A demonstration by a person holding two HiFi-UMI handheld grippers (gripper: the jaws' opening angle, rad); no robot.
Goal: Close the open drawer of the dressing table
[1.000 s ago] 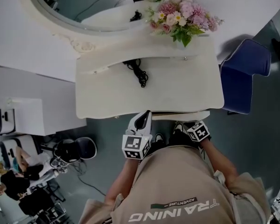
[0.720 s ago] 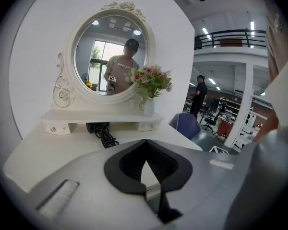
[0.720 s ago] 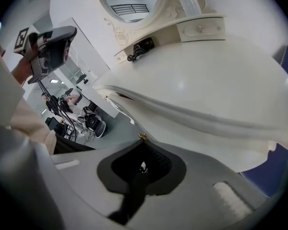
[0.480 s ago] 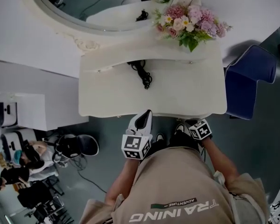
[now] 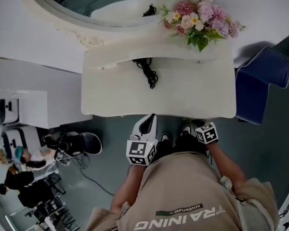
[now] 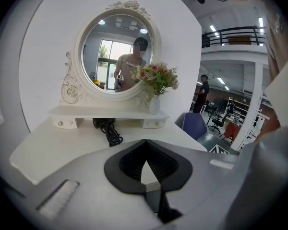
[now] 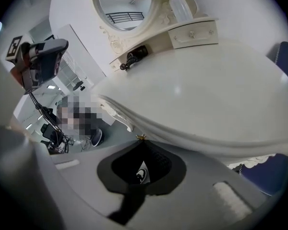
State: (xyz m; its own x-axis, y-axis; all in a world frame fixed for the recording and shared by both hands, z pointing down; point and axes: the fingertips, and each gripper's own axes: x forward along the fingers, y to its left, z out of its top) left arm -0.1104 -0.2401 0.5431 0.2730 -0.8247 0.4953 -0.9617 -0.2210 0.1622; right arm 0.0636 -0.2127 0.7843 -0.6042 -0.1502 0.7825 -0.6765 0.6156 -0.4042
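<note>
A second ago, a pale strip of drawer jutting past the front edge of the dressing table [image 5: 159,97] in the head view; now nothing beyond that edge. Pushed home, then, or very nearly. Visible in the right gripper view as a curved band, the drawer [image 7: 174,137], tucked just under the tabletop, though too warped by the wide lens to swear to a flush fit. Task as good as done; at most a last nudge and a look at the seam left.

Low at the table's front, the right gripper [image 7: 142,143], jaws together with nothing between them, tips just beside a small gold knob [image 7: 140,137]. Higher, at the near edge of the top, the left gripper [image 6: 144,143], jaws likewise pressed tip to tip, empty.

Around it all, grey floor [image 5: 260,153] and a white wall [image 5: 24,47]. Behind the tabletop, a big oval mirror [image 5: 86,4] in a carved white frame. Just beside the table on the right, a blue chair [image 5: 260,81]. On the left, a white cabinet [image 5: 38,109]; further down, people [image 5: 17,184] among office chairs. On the table itself, a smooth, glossy, mostly bare top. At its back, a raised shelf [image 5: 120,54] with little drawers. On the shelf's right end, pink and white flowers [image 5: 200,16]. Below its middle, a black cable [image 5: 149,73] trailing onto the top.
</note>
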